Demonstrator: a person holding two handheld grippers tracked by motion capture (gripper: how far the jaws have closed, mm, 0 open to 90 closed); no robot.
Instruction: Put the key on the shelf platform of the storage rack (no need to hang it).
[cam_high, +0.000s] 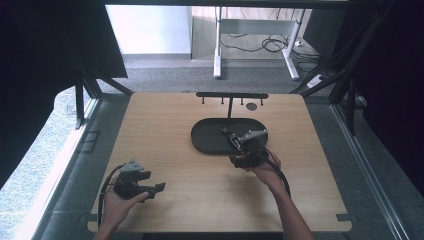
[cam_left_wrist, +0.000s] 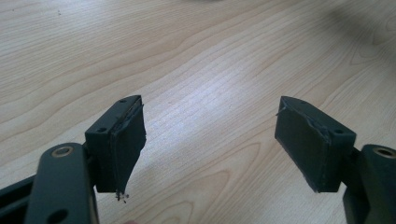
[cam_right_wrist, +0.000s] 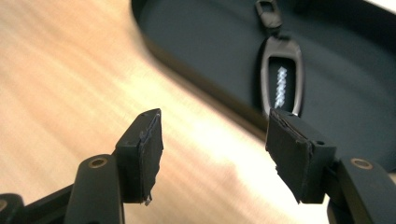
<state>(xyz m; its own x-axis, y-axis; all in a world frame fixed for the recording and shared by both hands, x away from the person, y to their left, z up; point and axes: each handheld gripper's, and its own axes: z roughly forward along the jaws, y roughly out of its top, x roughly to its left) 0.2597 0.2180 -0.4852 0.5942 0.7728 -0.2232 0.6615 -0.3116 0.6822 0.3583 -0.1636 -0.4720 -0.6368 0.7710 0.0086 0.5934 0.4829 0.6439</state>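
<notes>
Fingers of our right gripper (cam_right_wrist: 212, 154) stand apart, empty, beside the tray (cam_right_wrist: 187, 70) holding what looks like a key fob (cam_right_wrist: 281, 77); dragging the trailing cable could shift it.

Right gripper (cam_high: 239, 145) hovers at the black tray's (cam_high: 205, 136) near edge, a key fob (cam_high: 226, 131) just beyond its fingertips

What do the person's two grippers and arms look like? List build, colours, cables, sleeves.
Both the left gripper and the right gripper are black, each topped by a grey three-cornered plate and trailing a black cable. Their fingers are blocky, screwed-on, with worn dark pads. Forearms are bare; no sleeves visible.
</notes>
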